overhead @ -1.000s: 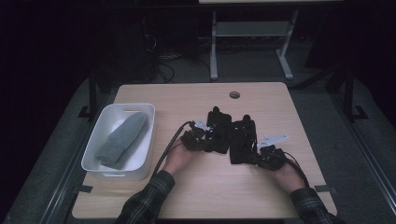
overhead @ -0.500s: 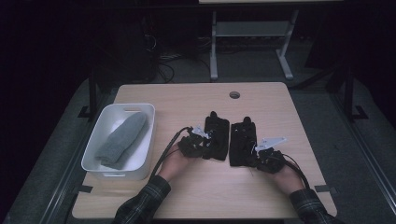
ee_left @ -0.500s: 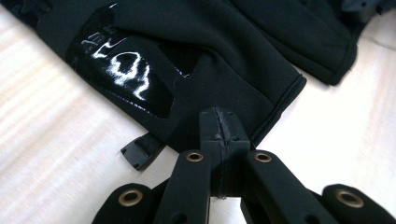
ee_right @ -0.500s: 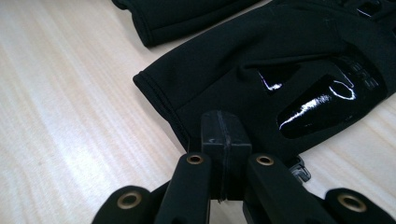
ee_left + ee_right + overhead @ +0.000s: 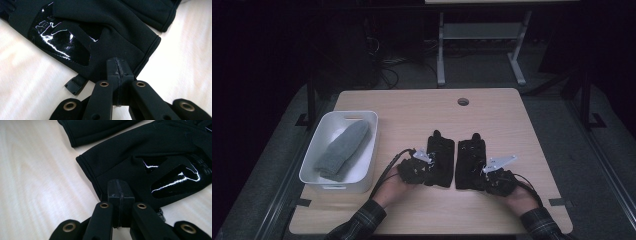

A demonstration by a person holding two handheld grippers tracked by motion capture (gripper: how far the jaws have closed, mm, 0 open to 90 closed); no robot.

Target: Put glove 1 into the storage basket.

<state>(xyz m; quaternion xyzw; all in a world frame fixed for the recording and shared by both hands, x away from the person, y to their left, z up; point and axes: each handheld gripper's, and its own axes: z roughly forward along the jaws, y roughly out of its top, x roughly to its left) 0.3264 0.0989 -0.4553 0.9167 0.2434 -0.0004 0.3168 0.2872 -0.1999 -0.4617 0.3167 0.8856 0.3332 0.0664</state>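
A pale wooden table top with a small round cable hole near its far edge stands on grey carpet in a dim room; beyond it the white legs and crossbar of another table frame and loose cables lie in shadow. Two flat black fabric gloves with glossy black patches lie side by side at the middle of the table, fingers pointing to the far side, cuffs near the person: the left black glove and the right black glove are just beside each other without overlapping. The left gripper rests at the cuff edge of the left glove, its jaws pressed together with nothing visibly between the pads. The right gripper sits at the cuff edge of the right glove, its jaws likewise closed tight on each other. At the left side of the table stands a white rectangular plastic bin, well apart from the gloves, and a grey knitted mitten lies in it. Plaid sleeves come in from the near edge.
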